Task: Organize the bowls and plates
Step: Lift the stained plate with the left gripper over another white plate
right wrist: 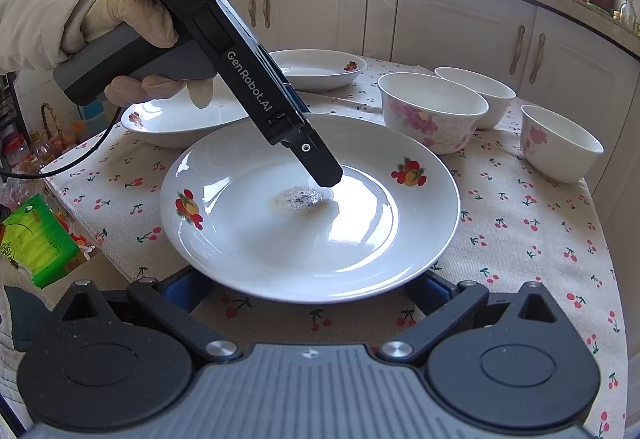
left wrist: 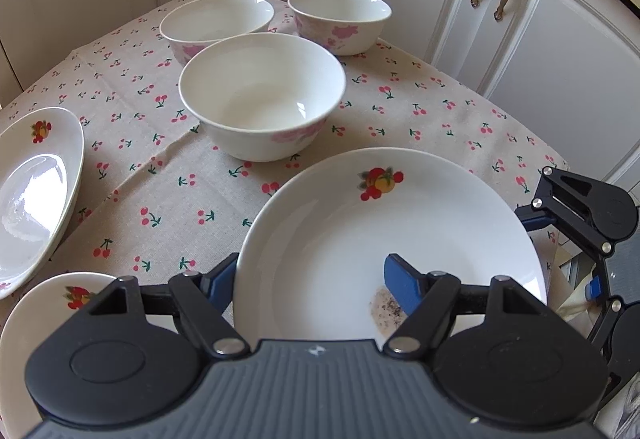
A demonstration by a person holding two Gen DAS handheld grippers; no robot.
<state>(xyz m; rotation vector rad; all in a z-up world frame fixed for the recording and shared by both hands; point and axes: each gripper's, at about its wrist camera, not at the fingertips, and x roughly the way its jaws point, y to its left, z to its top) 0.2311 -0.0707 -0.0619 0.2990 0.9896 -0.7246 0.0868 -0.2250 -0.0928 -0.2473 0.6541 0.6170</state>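
On tablecloth [left wrist: 168, 175]: left gripper [left wrist: 312, 283] clamps plate [left wrist: 400, 223] rim; right gripper [right wrist: 308, 287] open.

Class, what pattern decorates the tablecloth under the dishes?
Small red cherries with green stems on the beige tablecloth, clearest in the left wrist view.

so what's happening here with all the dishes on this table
A person is sorting dishes on a cherry-print tablecloth with a handheld gripper in each hand. The left gripper is shut on the rim of a white fruit-print plate, one finger under the rim and one inside, next to a speckled food smear. The right gripper sits open at the plate's near edge, not gripping. Three floral bowls and two more plates wait unstacked.
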